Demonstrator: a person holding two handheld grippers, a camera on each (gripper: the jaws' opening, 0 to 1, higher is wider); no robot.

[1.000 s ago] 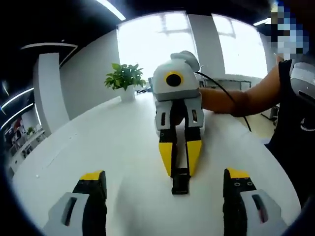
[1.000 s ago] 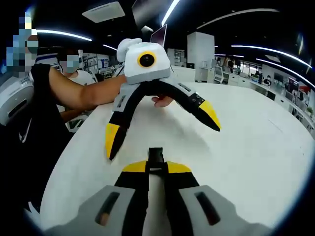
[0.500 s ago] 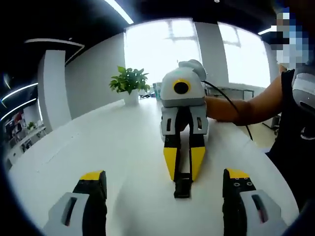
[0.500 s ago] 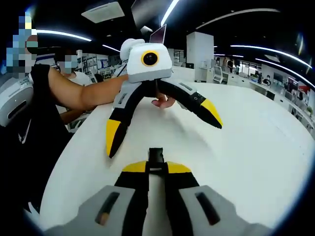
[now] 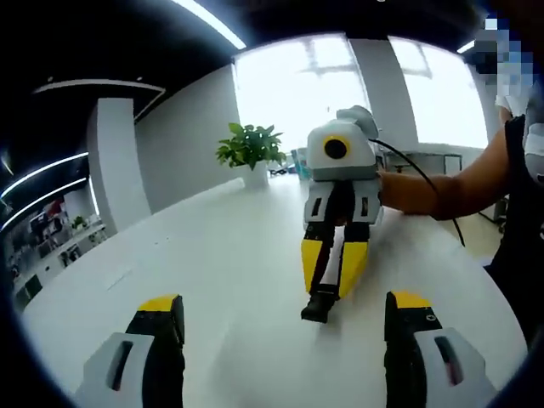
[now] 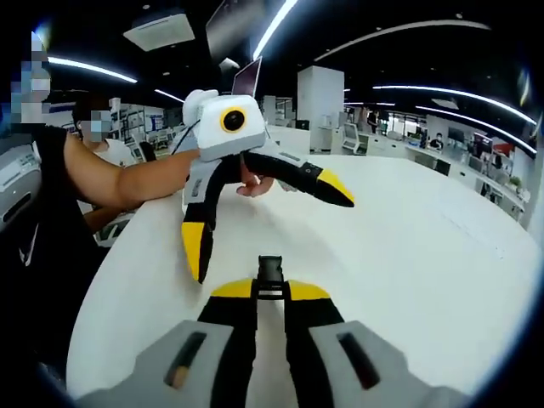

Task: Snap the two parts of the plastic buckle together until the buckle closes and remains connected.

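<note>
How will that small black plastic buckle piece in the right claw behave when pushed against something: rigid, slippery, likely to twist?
The small black plastic buckle piece probably stays rigid: it juts straight beyond the right claw without drooping. It seems light, being tiny beside the yellow fingertips. Held by one end, it may pivot or slip under load.

Right hand-held gripper pinches black buckle part; left hand-held gripper spread wide

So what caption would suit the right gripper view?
Right gripper grips a black buckle over the white table, facing the open left gripper.

Buckle part above the table, potted plant far behind it.
</note>
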